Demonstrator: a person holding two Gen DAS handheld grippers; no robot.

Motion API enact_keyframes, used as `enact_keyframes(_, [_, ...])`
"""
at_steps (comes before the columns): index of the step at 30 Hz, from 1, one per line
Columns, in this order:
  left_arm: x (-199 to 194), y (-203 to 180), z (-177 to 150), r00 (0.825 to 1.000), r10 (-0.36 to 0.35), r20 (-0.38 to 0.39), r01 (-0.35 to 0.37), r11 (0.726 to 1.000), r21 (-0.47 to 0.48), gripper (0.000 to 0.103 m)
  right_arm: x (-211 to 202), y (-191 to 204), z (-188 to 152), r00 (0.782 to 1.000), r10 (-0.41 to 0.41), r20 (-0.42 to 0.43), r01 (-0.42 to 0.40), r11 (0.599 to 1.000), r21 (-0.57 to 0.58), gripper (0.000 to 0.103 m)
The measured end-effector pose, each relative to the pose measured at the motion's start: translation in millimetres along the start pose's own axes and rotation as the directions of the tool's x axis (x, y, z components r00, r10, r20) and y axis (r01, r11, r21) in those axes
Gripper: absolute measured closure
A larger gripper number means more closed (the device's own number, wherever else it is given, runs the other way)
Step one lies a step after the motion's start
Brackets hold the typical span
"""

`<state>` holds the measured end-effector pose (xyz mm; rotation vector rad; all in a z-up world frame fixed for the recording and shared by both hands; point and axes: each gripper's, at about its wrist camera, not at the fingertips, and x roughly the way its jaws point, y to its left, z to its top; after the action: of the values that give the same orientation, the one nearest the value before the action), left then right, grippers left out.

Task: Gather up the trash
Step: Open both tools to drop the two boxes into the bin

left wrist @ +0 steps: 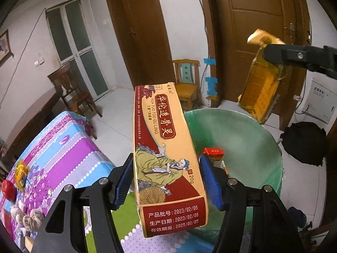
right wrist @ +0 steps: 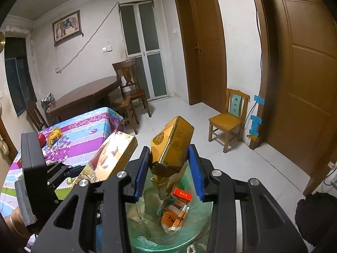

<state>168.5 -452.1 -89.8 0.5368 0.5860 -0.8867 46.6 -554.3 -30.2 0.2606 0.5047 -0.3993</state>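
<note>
So the left gripper (left wrist: 168,179) was clamped on a long red-and-tan medicine box (left wrist: 166,158), blue pads pressing both long sides, box pointing up and away over the near rim of the green-lined trash bin (left wrist: 242,130).

The right gripper (right wrist: 168,168) had a gold box (right wrist: 172,141) sitting between its fingers, tilted, with its torn dark flap hanging down toward the bin. The pads looked slightly off the box's sides in the right wrist view, so the grip seemed let go. In the left wrist view that same gold box hung at the far right above the bin's far rim, one black finger across its top.

Down inside the bin there was already stuff: a small red packet (right wrist: 182,195) and an orange-and-white carton (right wrist: 173,219) lying on the green liner.

Off to the left was the table with a striped floral cloth (left wrist: 69,147), a red apple (left wrist: 8,189) and a yellow packet (left wrist: 21,174) on it.
</note>
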Motion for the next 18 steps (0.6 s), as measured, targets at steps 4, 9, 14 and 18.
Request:
enact_keyframes(4, [10.7, 4.5, 0.7, 1.000, -0.001, -0.022, 0.001, 1.000, 0.015, 0.026, 4.2, -3.6, -1.2, 1.000, -0.028, 0.012, 0.028, 1.000, 0.011, 0.033])
enact_keyframes(9, [12.3, 13.2, -2.1, 1.000, 0.006, -0.017, -0.006, 1.000, -0.011, 0.022, 3.6, -8.1, -5.1, 1.000, -0.016, 0.010, 0.015, 1.000, 0.027, 0.033])
enact_keyframes(14, [9.0, 17.7, -5.5, 1.000, 0.019, -0.013, -0.020, 0.999, -0.028, 0.022, -1.6, -6.7, -5.1, 1.000, -0.009, 0.022, 0.008, 1.000, 0.028, 0.033])
enact_keyframes(18, [4.5, 19.7, -7.7, 0.999, 0.045, -0.004, -0.045, 0.999, -0.028, 0.022, -7.1, -6.6, -6.2, 0.999, 0.003, 0.039, -0.005, 0.999, 0.041, 0.033])
